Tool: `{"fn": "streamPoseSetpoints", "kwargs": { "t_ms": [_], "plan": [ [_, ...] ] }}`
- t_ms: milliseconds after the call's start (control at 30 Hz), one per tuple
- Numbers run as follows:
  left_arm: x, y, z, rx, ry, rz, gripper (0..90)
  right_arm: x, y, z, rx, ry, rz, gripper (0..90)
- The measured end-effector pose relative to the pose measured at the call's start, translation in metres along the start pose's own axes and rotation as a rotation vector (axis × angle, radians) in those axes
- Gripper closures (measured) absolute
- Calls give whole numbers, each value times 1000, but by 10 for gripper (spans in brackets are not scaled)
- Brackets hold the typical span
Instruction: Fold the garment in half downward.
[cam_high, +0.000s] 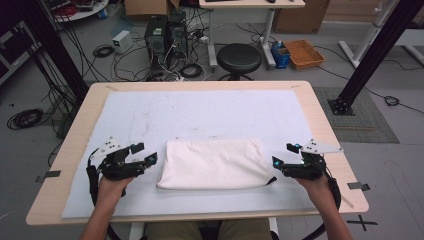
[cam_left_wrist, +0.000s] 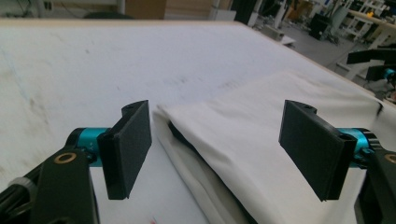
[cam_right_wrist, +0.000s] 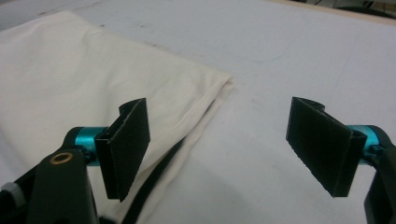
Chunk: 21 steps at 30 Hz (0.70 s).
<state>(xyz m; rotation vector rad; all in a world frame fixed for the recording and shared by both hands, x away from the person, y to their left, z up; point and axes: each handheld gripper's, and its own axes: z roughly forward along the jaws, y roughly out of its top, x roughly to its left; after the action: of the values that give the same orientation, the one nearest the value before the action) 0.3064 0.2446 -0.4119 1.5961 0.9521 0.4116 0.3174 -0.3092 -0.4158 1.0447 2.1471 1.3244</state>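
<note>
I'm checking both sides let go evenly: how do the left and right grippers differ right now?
The left gripper stands at the folded cloth's left edge, the right gripper at its right. A black strap end lies by the right gripper, none by the left. Both are open, holding nothing, just off the cloth.

Even, soft overhead light, bright white table cover (cam_high: 200, 107) slightly washed out, faint shadows, gripper views softly blurred far off, high view sharp, mild edge distortion

matt cream cloth bag (cam_high: 212, 164) on a smooth white sheet (cam_high: 200, 110) over a pale wood table (cam_high: 327, 135).
</note>
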Motion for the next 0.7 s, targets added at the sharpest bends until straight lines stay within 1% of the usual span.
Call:
{"fn": "streamPoseSetpoints", "kwargs": {
  "t_ms": [67,100,167,200,233,267,300,400,433,467,567,633,700],
  "plan": [
    [5,1,3,-36,14,11,253,-6,4,4,-5,-21,-13,214],
    [7,0,3,-50,12,21,253,-9,5,5,-8,-29,-20,213],
    [9,-2,1,-57,-9,61,254,-12,4,7,-9,-49,-11,211],
    [9,-3,0,-53,-14,90,255,-13,3,7,-10,-52,-13,211],
    [9,-5,-2,-52,-21,108,255,-14,1,6,-14,-59,-21,211],
    [10,-6,-4,-52,-22,125,256,-14,1,5,-15,-50,-17,211],
    [10,-8,-6,-53,-29,133,256,-15,0,4,-22,-36,-10,211],
    [12,-10,-10,-67,-67,131,256,-16,-1,-2,-43,-23,-10,211],
    [13,-10,-12,-67,-74,131,256,-16,-1,-3,-45,-21,-18,211],
    [13,-10,-12,-63,-79,131,256,-16,-1,-3,-46,-20,-26,210],
    [12,-12,-13,-43,-89,122,256,-16,-2,-4,-43,-22,-32,208],
    [10,-12,-11,-21,-97,111,256,-17,-4,-4,-40,-20,-27,208],
    [8,-13,-9,-8,-93,114,256,-17,-5,-4,-38,-21,-21,208]
  ]
}}
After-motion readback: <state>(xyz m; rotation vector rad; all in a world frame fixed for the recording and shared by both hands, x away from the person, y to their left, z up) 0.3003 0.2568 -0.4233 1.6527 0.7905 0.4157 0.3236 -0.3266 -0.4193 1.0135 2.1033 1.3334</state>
